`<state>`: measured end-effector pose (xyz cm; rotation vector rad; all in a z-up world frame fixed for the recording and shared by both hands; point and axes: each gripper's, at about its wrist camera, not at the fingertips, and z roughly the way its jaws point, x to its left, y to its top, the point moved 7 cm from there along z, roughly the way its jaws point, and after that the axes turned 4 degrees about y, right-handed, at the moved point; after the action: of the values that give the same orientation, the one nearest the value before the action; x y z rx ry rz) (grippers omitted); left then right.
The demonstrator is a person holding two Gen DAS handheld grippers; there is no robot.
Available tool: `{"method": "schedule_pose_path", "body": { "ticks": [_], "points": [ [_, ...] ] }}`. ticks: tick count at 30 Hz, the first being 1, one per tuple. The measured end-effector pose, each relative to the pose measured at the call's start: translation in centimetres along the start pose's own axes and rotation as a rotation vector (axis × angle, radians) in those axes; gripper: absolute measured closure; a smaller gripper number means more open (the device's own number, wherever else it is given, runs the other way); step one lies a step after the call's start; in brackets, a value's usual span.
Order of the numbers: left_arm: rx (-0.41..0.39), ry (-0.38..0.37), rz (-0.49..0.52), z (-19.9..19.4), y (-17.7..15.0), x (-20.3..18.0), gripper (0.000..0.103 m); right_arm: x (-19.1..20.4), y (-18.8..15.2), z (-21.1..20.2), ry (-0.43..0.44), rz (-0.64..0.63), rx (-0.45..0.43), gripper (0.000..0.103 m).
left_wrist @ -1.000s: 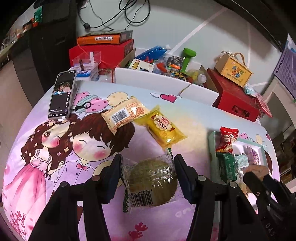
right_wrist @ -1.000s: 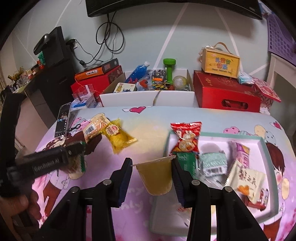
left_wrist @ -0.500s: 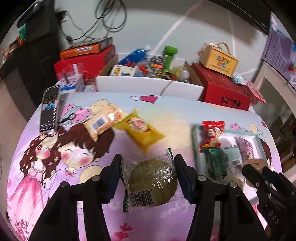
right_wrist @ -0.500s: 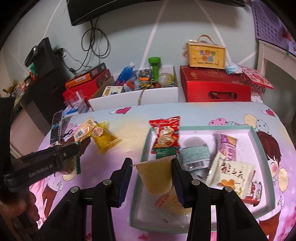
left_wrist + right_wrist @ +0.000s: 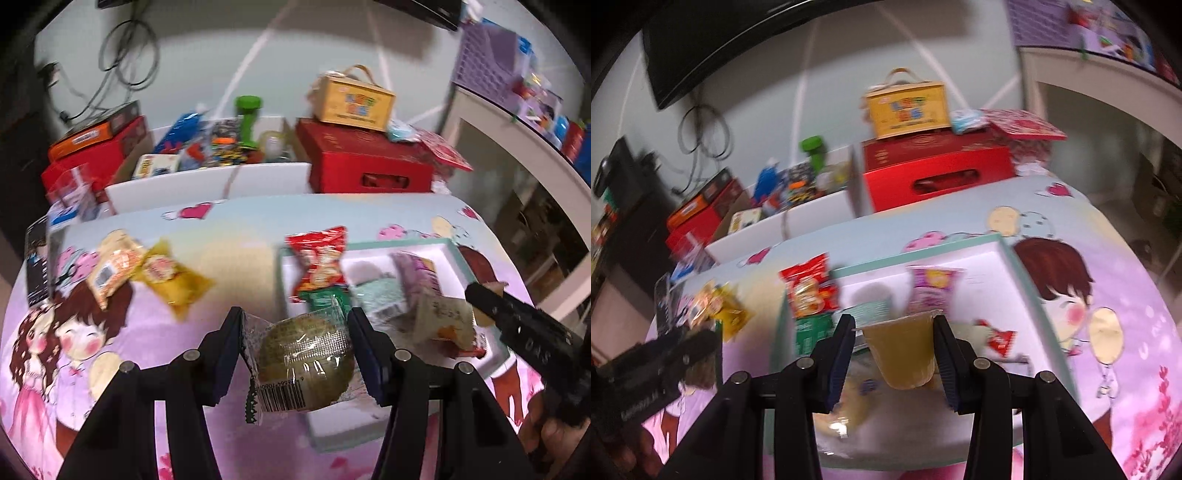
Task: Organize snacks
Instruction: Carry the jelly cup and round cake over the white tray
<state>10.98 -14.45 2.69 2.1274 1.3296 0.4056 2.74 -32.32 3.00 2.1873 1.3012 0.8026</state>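
2 snacks are being carried to the tray point(image 5: 448, 246) on the worktop point(image 5: 236, 236). A round cake point(image 5: 304, 363) is squeezed by the left gripper point(image 5: 295, 354); a jelly cup point(image 5: 899, 350) is squeezed by the right gripper point(image 5: 895, 354). Next, both should be lowered into bare spots and let go.

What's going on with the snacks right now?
Left gripper shut on round cake. Right gripper shut on jelly cup, over tray. Nothing blocking.
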Motion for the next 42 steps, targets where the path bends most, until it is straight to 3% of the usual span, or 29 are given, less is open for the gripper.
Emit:
{"method": "schedule_pose_path", "body": {
  "ticks": [11, 25, 42],
  "points": [
    [0.059, -0.015, 0.056, 3.0, -1.0, -3.1, 0.044, -4.4, 0.0, 0.5, -0.038, 0.103, 0.024, 0.057],
    [0.120, -0.019, 0.027, 5.3, -2.3, -2.4, 0.044, -0.9, -2.7, 1.3, 0.025, 0.051, 0.147, 0.057],
    [0.169, -0.086, 0.067, 6.6, -3.5, -4.9, 0.044, -1.0, -4.2, 2.7, -0.003, 0.034, 0.239, 0.057]
  ]
}}
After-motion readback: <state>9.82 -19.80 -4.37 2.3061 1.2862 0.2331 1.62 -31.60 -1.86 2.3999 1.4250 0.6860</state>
